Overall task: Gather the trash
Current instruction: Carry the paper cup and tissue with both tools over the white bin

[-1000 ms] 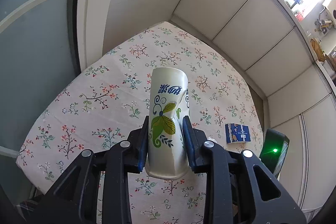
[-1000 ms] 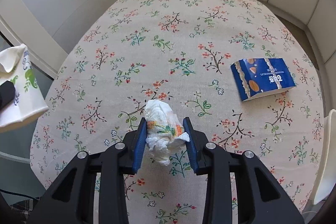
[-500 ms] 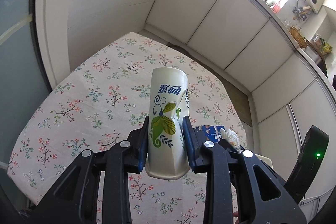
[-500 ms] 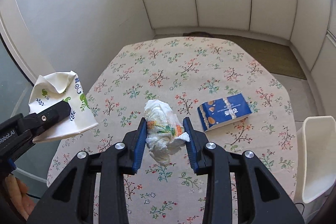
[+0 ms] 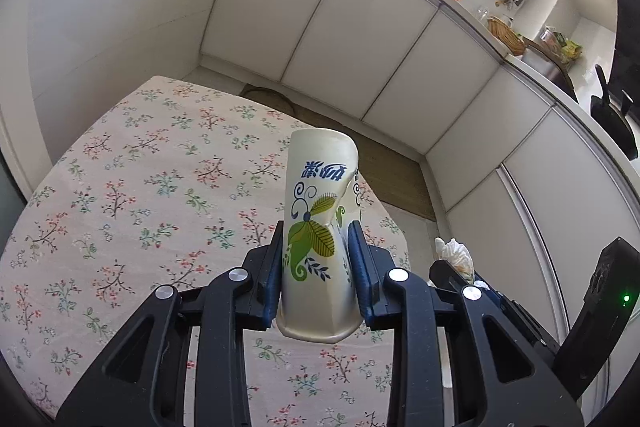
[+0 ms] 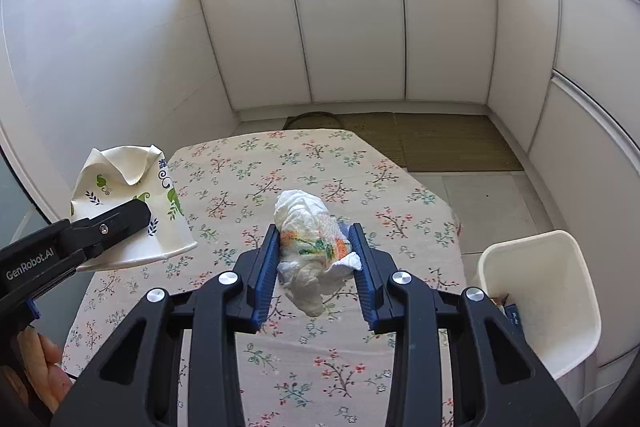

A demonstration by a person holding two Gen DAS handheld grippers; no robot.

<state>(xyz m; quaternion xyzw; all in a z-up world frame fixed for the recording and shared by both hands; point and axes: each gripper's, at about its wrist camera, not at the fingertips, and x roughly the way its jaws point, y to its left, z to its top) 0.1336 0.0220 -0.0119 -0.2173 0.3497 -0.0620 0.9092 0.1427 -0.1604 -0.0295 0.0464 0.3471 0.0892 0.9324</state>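
- Left gripper point(image 5: 316, 269): closed most of the way, both blue pads pressed against a crushed paper cup point(image 5: 320, 223) with leaf print, squeezed at its lower half, closed base pointing away from the camera, wide rim nearest the camera.
- Cup held in the air above the table point(image 5: 120, 195) with the floral cloth, touching nothing else.
- Right gripper point(image 6: 316, 267): narrowed onto a crumpled wrapper wad point(image 6: 310, 243), clamped from both sides, loose end hanging below the pads.
- Wad lifted clear of the table, near its right edge.
- White bin point(image 6: 540, 299) on the floor just beside the table, lower right, with scraps inside.
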